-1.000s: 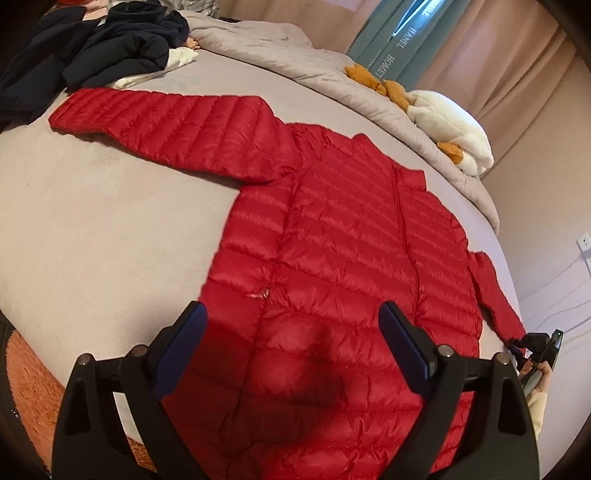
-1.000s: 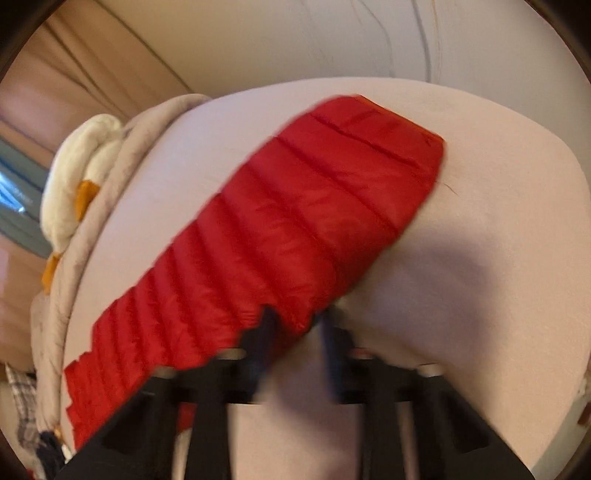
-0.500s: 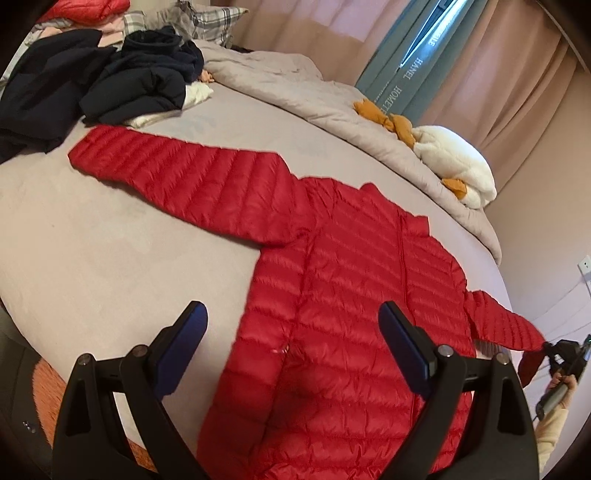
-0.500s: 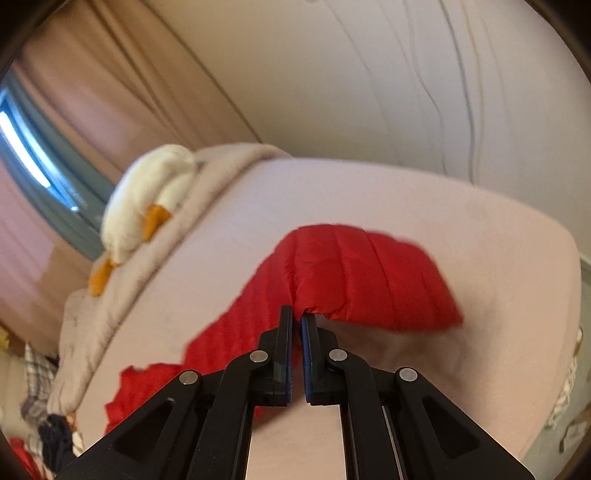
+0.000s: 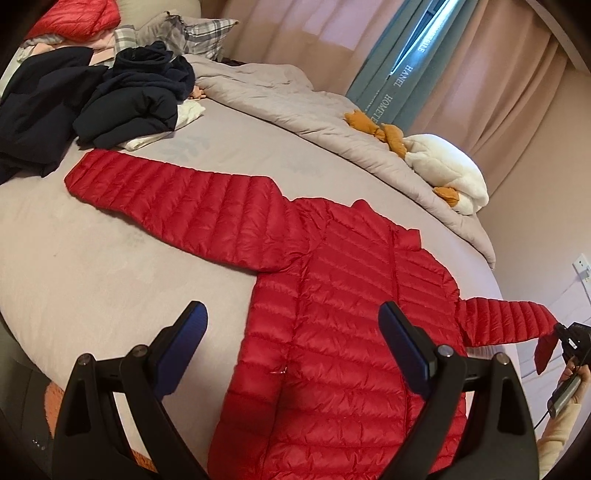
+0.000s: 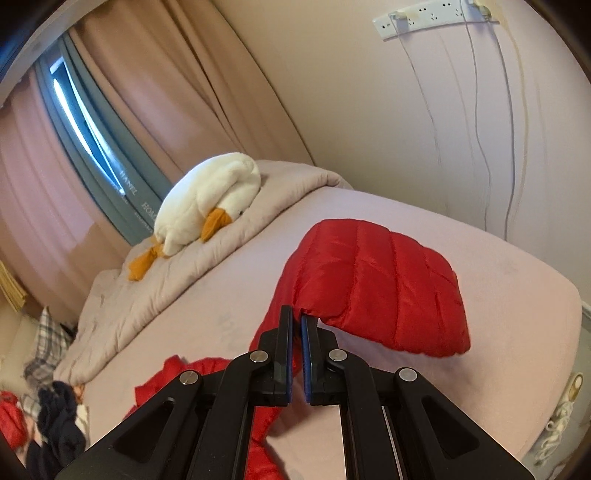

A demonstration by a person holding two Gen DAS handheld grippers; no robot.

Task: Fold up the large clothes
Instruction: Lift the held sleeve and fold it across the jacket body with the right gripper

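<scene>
The right gripper [image 6: 298, 321] is pinched tight on the sleeve [image 6: 376, 284] of the red jacket [image 5: 343, 332], holding its cuff end lifted off the bed [image 5: 92, 266]. The left gripper [image 5: 291, 343] hangs over the jacket's lower half, jaws wide, holding nothing. The jacket lies flat in the middle of the bed, its other sleeve stretched toward a pile of dark clothes [image 5: 92, 99]. A toy goose [image 6: 207, 206] rests on the blanket [image 6: 147, 291] beyond the jacket.

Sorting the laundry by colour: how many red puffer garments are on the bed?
2: one red jacket spread flat in the middle, another red puffer garment bundled on the pile at the far corner. More may be buried there.
</scene>
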